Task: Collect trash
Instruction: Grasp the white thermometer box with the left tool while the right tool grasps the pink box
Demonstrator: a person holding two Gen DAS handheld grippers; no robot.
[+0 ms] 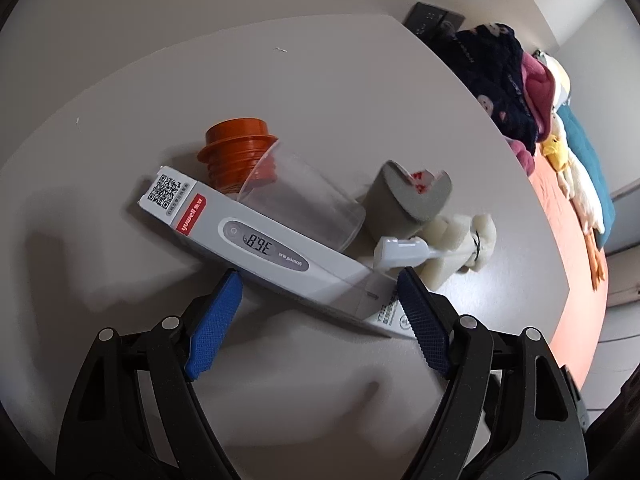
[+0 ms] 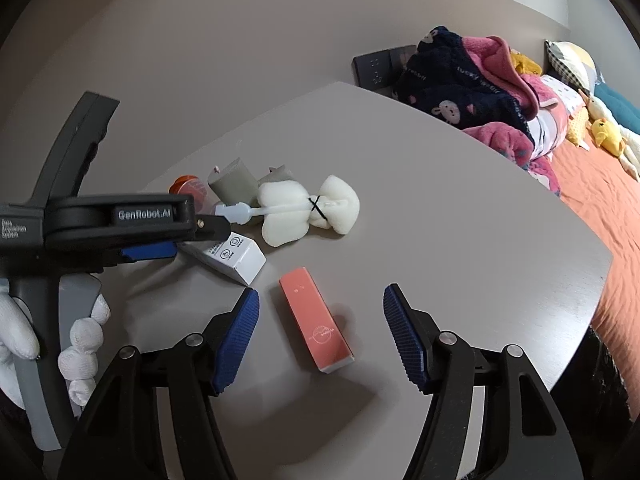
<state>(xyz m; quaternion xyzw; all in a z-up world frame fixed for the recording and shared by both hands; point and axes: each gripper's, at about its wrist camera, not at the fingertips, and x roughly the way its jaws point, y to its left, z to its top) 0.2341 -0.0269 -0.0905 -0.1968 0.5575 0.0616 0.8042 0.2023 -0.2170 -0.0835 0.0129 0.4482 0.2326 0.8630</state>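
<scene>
A white thermometer box [image 1: 256, 246] lies on the grey table [image 1: 320, 100]; it also shows in the right wrist view [image 2: 234, 258]. My left gripper [image 1: 320, 280] is open, its blue fingertips on either side of the box's near end. Behind the box lie an orange ribbed cap [image 1: 236, 150], a clear plastic cup [image 1: 304, 204], a grey foam piece [image 1: 404, 198] and a white sponge brush [image 1: 452, 246]. In the right wrist view a pink box [image 2: 316, 324] lies between the fingers of my open right gripper [image 2: 322, 300]. The sponge brush [image 2: 308, 210] lies beyond it.
A bed with an orange sheet [image 2: 600, 208], a heap of blankets [image 2: 480, 92] and plush toys [image 2: 608, 132] runs along the table's right edge. A dark wall panel [image 2: 380, 66] sits behind the table. The left gripper's body [image 2: 96, 224] fills the left of the right wrist view.
</scene>
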